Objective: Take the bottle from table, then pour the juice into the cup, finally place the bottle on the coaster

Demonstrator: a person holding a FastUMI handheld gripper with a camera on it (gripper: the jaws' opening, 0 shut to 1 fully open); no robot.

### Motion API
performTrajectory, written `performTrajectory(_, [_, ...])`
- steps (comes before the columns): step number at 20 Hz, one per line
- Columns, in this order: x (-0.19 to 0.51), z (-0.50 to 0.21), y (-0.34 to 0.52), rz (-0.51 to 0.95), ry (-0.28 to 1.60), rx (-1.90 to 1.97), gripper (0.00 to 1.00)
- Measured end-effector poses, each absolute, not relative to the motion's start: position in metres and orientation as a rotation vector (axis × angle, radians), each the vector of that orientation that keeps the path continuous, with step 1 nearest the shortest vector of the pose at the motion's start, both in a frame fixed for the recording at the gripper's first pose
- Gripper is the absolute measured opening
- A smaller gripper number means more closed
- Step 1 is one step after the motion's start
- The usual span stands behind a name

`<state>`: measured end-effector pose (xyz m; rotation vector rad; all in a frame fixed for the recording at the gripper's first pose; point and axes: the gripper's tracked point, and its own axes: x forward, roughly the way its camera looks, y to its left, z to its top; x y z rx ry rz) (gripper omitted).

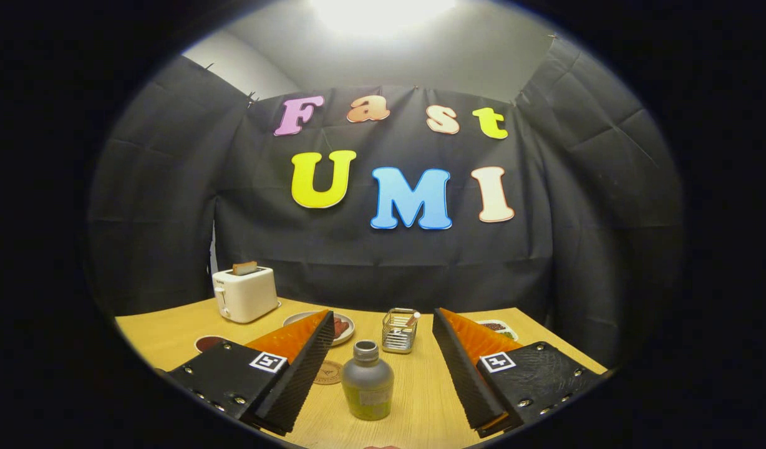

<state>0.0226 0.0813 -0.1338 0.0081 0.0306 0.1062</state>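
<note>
Right now I have the claw (383, 368) spread wide, its two fingers standing well apart with nothing pressed between them; the bottle (367, 381) stands upright on the tabletop (433, 399) in the gap, a little nearer my left finger and touching neither; so I judge this to be the first step, the reach for the bottle, with the grasp not yet made. Just beyond the bottle, beside the left finger, lies a round coaster (329, 372), partly hidden by that finger; that is where the bottle should end up. Further on stands a small wire basket (400, 330) with something in it, a plate (344, 327) of food behind the left fingertip, a small dark dish (208, 342) off to the left and another plate (499, 328) behind the right finger; at the far left corner sits a toaster (245, 293) with a slice poking up. I cannot pick out the cup for certain. Next, I reckon, I must centre on the bottle's body, ease forward and close both fingers evenly, lest it tip.
</note>
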Motion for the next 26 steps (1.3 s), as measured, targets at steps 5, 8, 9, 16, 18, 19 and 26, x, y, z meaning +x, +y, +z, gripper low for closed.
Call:
performTrajectory(5, [0.037, -0.183, 0.097, 0.091, 0.061, 0.016, 0.97])
performTrajectory(8, [0.05, -0.204, 0.101, 0.071, 0.075, 0.012, 0.97])
performTrajectory(9, [0.052, -0.211, 0.099, 0.056, 0.082, 0.005, 0.97])
performTrajectory(16, [0.071, -0.24, 0.104, 0.032, 0.105, 0.014, 0.97])
performTrajectory(18, [0.077, -0.245, 0.102, 0.026, 0.11, 0.02, 0.97])
performTrajectory(19, [0.079, -0.248, 0.101, 0.022, 0.11, 0.028, 0.97])
performTrajectory(26, [0.083, -0.248, 0.109, 0.065, 0.168, -0.032, 0.81])
